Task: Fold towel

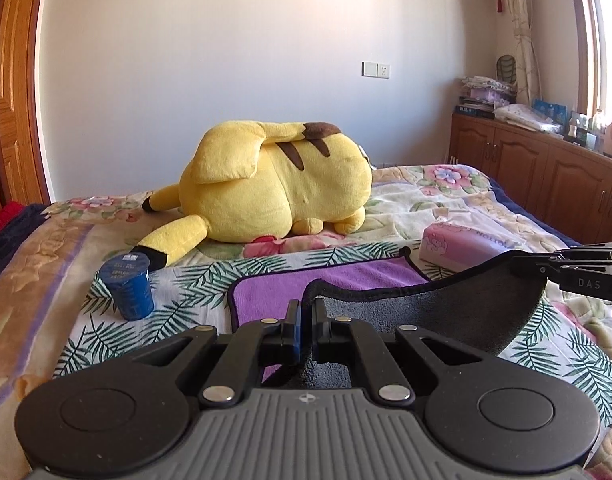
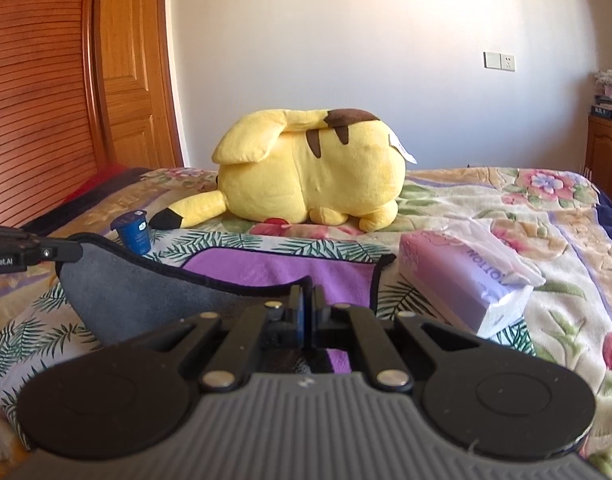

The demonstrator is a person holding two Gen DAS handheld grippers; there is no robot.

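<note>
The towel point(image 1: 338, 280) is purple on top and grey underneath, with a dark hem, and lies on the bed. Its near edge is lifted and hangs between the two grippers, grey side point(image 1: 466, 312) showing. My left gripper point(image 1: 306, 312) is shut on the left near corner. My right gripper point(image 2: 306, 300) is shut on the right near corner; the towel point(image 2: 273, 272) stretches left from it, grey side point(image 2: 145, 288) up. The right gripper also shows at the right edge of the left wrist view point(image 1: 546, 264), and the left gripper at the left edge of the right wrist view point(image 2: 73, 250).
A yellow plush toy point(image 1: 281, 188) lies beyond the towel on the floral bedspread point(image 1: 426, 196). A blue cup point(image 1: 127, 288) stands left of the towel. A pink tissue pack point(image 1: 466, 240) lies to its right. Wooden cabinets point(image 1: 546, 172) line the right wall.
</note>
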